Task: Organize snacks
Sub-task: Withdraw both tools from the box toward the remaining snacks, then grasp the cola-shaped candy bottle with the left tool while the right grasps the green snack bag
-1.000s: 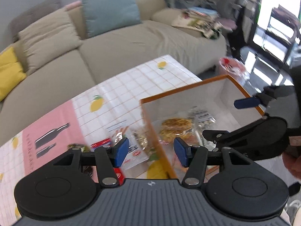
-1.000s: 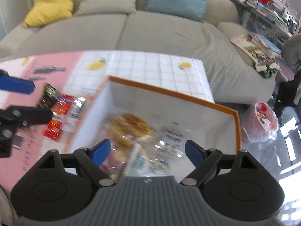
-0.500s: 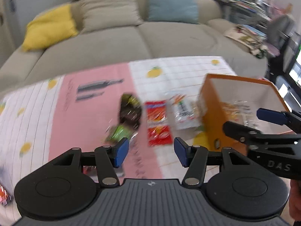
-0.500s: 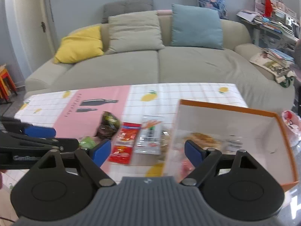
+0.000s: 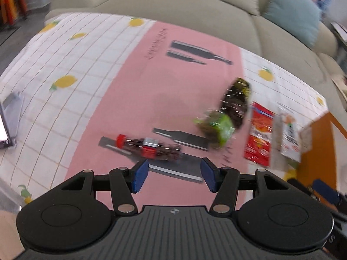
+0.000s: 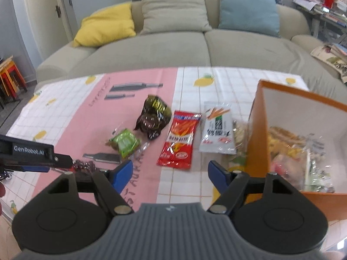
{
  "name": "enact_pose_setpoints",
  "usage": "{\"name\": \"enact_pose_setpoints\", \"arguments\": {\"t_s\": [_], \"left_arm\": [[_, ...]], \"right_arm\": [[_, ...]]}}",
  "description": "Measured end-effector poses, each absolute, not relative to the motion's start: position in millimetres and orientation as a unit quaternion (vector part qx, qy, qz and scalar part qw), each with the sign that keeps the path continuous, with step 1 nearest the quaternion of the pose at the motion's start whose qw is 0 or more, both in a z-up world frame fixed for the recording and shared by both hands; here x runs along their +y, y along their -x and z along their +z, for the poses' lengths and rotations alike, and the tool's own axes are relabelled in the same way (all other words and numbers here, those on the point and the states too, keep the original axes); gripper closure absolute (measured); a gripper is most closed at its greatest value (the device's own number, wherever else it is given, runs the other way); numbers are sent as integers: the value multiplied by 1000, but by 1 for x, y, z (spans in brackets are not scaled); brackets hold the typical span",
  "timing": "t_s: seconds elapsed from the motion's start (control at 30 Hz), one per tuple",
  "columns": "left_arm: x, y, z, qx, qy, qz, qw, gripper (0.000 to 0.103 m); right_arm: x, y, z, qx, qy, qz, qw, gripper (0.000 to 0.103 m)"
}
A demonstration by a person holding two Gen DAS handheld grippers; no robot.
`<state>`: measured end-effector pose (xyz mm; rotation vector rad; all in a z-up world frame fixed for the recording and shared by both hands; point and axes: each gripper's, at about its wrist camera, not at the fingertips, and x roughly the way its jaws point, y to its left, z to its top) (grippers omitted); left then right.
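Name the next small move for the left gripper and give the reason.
Probably lower the open left gripper over the red-capped bottle just ahead of its tips. The bottle lies on the pink cloth, outside the orange box, with nothing between the jaws.

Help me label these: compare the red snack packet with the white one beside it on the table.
The red packet is red with orange sticks printed down its length; the white packet is pale, with orange sticks only at its top. The red one reaches nearer the camera. Both lie flat, side by side, outside the orange box.
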<state>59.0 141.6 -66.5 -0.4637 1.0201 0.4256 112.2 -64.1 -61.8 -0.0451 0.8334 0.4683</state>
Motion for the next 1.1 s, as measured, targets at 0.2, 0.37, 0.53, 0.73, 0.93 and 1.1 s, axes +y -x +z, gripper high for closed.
{"name": "enact_pose_setpoints", "arguments": {"t_s": [0.2,0.37,0.53,0.73,0.93,1.1], "left_arm": [[171,-62,-92,480,299,250,786,38],[184,-68,-103,474,323,279,770,33],[193,-79,-115,477,347,286,755,33],[196,-95,-126,484,344,289,751,36],[191,-112,-132,502,292,268,769,70],[181,-121,-132,505,260,231,790,70]], "right_arm": [[-48,-129,-79,422,29,226,878,28],[-34,-140,-89,430,41,225,873,28],[-23,-154,-99,442,42,221,868,28],[-14,-162,-106,448,48,224,864,28],[-12,-169,-110,452,50,223,862,27],[-8,-177,-113,455,49,221,861,28]]}}
